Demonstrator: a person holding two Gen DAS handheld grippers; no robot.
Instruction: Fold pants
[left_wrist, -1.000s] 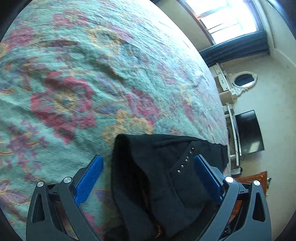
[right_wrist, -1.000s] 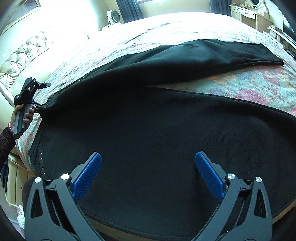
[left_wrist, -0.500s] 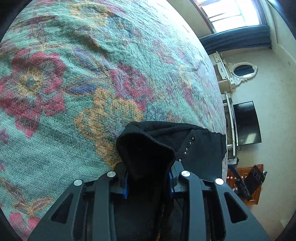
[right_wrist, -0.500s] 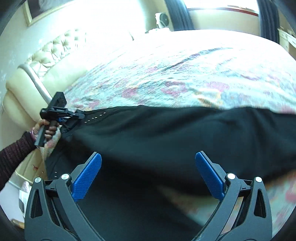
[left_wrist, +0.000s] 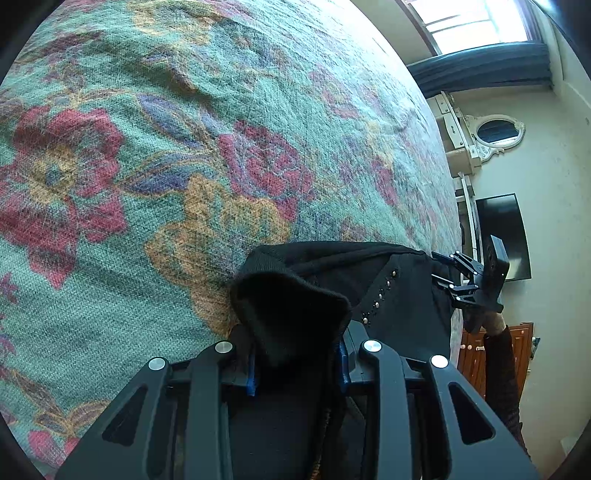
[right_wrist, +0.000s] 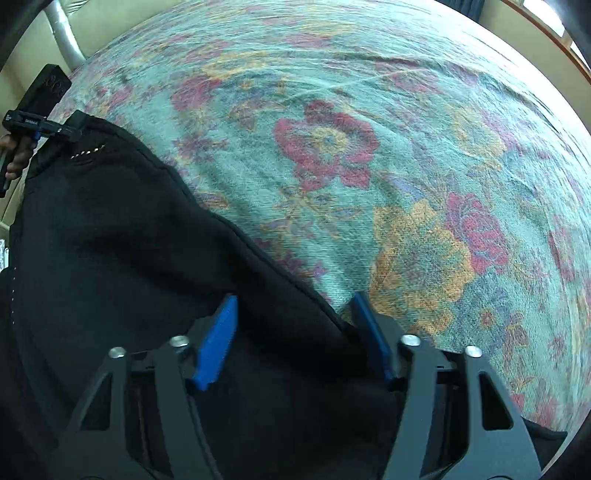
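Pants (left_wrist: 388, 295), black, lie on the floral bedspread (left_wrist: 147, 147), filling the lower left of the right wrist view. The left gripper (left_wrist: 297, 365) has its jaws clamped on a bunched fold; the blue pads are mostly hidden. The right gripper (right_wrist: 295, 332) stands partly open astride the fabric edge, its lower part cut off.

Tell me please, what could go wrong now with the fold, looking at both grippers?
1. The right gripper is not closed yet; only the edge of the black pants lies between its fingers, so it may miss the fabric.
2. The left gripper pinches a thick bunch at the studded corner; a pull may drag the pants across the bedspread unevenly.
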